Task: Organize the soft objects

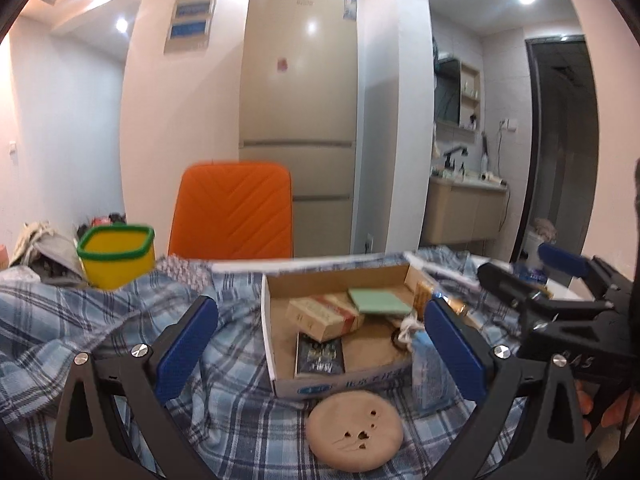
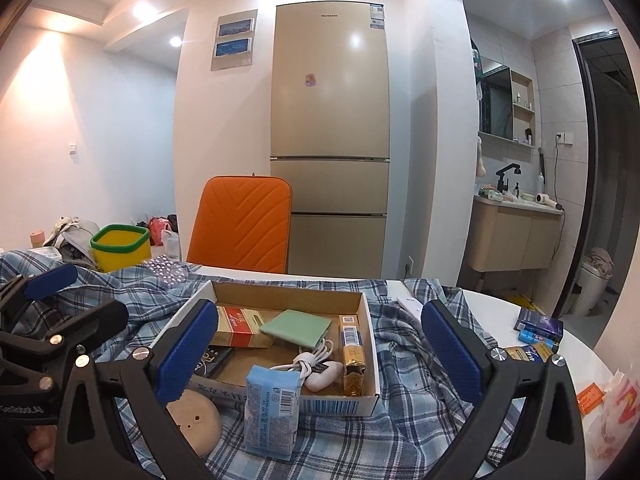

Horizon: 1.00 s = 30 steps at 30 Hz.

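A blue plaid cloth [image 1: 80,316] [image 2: 400,380] lies crumpled over the table. On it stands an open cardboard box [image 1: 280,376] [image 2: 368,320] with small packets, a green pad [image 2: 296,327] and a white cable inside. A light blue tissue pack [image 2: 272,416] [image 1: 430,380] leans against the box's front. A tan round disc [image 1: 354,434] [image 2: 196,420] lies before the box. My left gripper [image 1: 320,348] is open and empty, facing the box. My right gripper [image 2: 320,352] is open and empty over the box and tissue pack.
A yellow bin with a green rim [image 1: 116,256] [image 2: 120,246] stands at the back left. An orange chair [image 1: 234,210] is behind the table. Small packets [image 2: 536,332] lie on the white table at right. A fridge [image 2: 330,140] stands behind.
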{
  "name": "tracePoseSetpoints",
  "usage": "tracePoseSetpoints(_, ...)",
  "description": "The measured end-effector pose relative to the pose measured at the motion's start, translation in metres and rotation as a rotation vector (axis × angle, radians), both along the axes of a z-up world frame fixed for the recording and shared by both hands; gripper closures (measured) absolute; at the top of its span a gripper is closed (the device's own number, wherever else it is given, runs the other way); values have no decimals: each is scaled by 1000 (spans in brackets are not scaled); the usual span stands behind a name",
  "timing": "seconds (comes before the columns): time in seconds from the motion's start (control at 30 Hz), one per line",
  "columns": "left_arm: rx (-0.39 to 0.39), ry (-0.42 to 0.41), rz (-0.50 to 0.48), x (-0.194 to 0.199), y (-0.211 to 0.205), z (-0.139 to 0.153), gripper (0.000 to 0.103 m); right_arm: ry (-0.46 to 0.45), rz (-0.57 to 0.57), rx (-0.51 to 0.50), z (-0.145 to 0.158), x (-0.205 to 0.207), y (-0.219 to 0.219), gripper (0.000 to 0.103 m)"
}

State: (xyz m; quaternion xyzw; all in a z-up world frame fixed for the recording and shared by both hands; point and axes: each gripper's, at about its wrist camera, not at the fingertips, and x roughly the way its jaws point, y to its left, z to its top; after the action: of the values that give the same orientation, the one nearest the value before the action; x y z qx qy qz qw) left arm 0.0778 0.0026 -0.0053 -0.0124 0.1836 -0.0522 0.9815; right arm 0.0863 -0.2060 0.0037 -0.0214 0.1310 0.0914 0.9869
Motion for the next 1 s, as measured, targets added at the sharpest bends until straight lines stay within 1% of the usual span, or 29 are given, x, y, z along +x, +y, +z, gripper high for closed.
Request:
tracePoseSetpoints(0.03,-4,35,-12,5,0,-2,0,5,-4,0,0,1,0,0)
tracePoseSetpoints(0.1,-13,130,-30,17,1,-11,0,20,-25,6,-1,4,-3,0)
tracePoseSetpoints(0.2,-26,237,-57,30,0,-22,0,43,-65,20,-2,10,-8,0)
tracePoseSetpoints(0.33,-7,285,-64,32,-3,-29,0,60,-69,45,-2,14,-14,0)
tracePoseSetpoints(0.4,30,341,-87,33,-10,-35,1,59,-68,43,-2,13,-14,0)
tracePoseSetpoints(0.43,49,372,-91,36,-14,-38,3,57,-68,38,-2,13,-14,0)
tracePoseSetpoints(0.47,61,397,-94,36,-16,-42,9,55,-66,31,-2,13,-13,0)
tracePoseSetpoints(0.53,77,428,-117,37,-21,-46,11,50,-66,17,-2,12,-11,0)
tracePoseSetpoints(0.63,77,463,-139,40,-23,-50,11,51,-57,-2,-2,10,-7,0)
tracePoseSetpoints(0.7,53,528,-178,44,-22,-56,11,62,-46,1,-2,10,-7,0)
tracePoseSetpoints(0.77,40,587,-193,48,-23,-64,11,67,-43,2,-2,10,-6,0)
tracePoseSetpoints(1.0,76,660,-181,53,-30,-76,11,61,-43,-19,-3,9,-2,0)
